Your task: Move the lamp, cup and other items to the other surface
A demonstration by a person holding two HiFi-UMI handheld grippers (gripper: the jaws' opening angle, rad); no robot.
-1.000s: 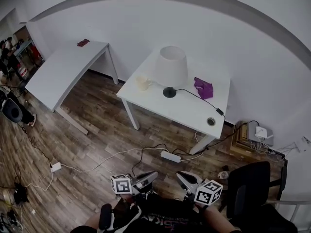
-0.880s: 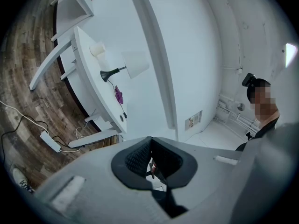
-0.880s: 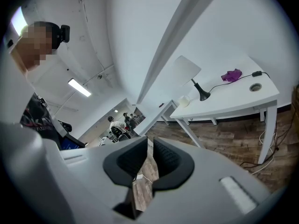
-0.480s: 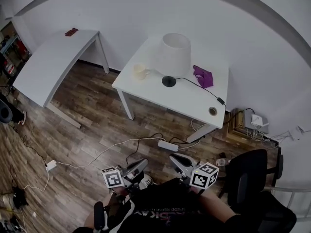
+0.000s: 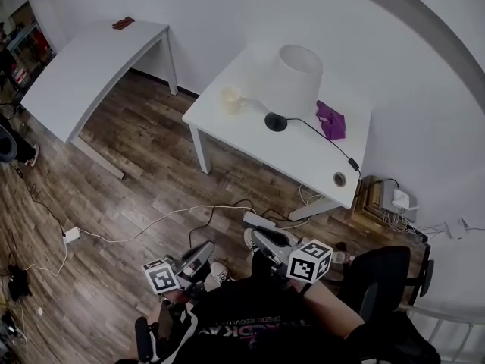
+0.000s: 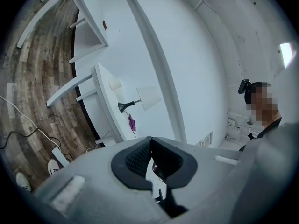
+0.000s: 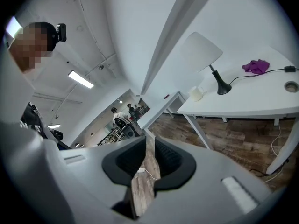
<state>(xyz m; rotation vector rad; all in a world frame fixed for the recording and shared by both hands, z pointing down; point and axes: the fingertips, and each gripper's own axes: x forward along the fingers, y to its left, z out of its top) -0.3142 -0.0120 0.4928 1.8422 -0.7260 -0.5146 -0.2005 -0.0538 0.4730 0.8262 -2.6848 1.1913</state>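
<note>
Both grippers low on the near side, well apart from the tables.
Left gripper (image 5: pixel 198 255) jaws closed, empty; right gripper (image 5: pixel 261 241) jaws narrowly apart, just opening, empty. White-shaded black-footed lamp (image 5: pixel 298 78), cream cup (image 5: pixel 231 98) and crumpled purple cloth (image 5: pixel 330 120) rest on the right white table (image 5: pixel 303 161); the small dark object (image 5: pixel 123 23) on the far left white desk (image 5: pixel 83 74) is unidentifiable.

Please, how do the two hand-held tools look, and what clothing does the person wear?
The left tool and the right tool both have a light grey body with black ribbed pads. Each carries a white cube with black square markers. The person wears a dark top with printed letters.
</note>
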